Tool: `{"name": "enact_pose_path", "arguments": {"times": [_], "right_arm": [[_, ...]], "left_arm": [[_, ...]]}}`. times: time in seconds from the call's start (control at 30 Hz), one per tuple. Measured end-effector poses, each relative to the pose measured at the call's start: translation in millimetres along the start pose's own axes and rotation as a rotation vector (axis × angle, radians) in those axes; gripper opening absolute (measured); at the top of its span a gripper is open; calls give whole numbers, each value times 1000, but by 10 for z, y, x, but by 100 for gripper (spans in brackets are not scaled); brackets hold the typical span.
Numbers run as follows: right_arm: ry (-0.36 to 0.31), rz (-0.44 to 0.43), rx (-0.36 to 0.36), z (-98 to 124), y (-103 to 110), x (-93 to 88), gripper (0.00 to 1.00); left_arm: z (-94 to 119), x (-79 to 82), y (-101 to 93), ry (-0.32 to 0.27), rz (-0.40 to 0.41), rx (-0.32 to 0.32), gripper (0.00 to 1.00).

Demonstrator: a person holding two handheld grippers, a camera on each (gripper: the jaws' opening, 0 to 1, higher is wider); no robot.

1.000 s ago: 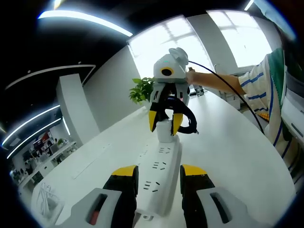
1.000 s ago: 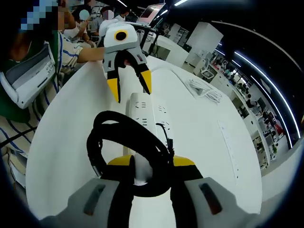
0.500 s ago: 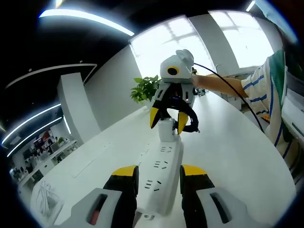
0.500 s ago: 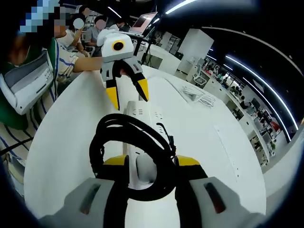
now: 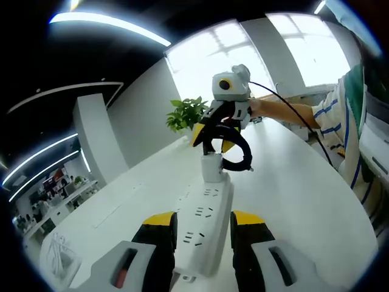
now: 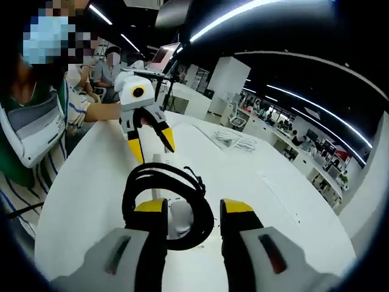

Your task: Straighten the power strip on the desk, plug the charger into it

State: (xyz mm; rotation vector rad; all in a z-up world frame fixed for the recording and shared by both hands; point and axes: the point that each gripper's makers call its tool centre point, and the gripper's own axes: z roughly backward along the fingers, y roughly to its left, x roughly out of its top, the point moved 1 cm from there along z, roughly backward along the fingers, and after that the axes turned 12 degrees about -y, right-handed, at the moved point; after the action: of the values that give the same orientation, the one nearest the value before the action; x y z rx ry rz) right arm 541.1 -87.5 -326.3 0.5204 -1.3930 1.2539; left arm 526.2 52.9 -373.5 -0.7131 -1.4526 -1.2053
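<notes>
While the white charger (image 5: 211, 166) stands upright in the far end of the power strip (image 5: 203, 222), both grippers sit around the strip on the white desk (image 5: 292, 194).

The left gripper (image 5: 202, 220) has its yellow-tipped jaws spread, one on each side of the strip's near end. The right gripper (image 6: 192, 208) is parted with nothing gripped, its jaws flanking the charger and its coiled black cable (image 6: 146, 182). A potted plant (image 5: 185, 114) stands beyond.

I see the power strip (image 5: 206, 225) lying on the desk (image 5: 292, 201), the charger (image 5: 211, 167) standing on its far end, a potted plant (image 5: 185, 114) behind.
</notes>
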Motion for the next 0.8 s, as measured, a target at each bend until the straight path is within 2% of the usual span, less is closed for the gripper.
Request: {"name": "enact_pose_path", "arguments": {"times": [0.13, 0.33, 0.57, 0.8], "right_arm": [[-26, -21, -30, 64, -28, -3, 33], [-94, -77, -137, 175, -115, 25, 33], [-177, -130, -225, 347, -82, 35, 32], [-175, -173, -282, 496, 9, -177, 31]], "left_arm": [[6, 2, 9, -1, -1, 4, 34], [8, 35, 31, -27, 35, 18, 32], [34, 14, 91, 0, -6, 47, 32], [82, 39, 136, 2, 9, 56, 32]]}}
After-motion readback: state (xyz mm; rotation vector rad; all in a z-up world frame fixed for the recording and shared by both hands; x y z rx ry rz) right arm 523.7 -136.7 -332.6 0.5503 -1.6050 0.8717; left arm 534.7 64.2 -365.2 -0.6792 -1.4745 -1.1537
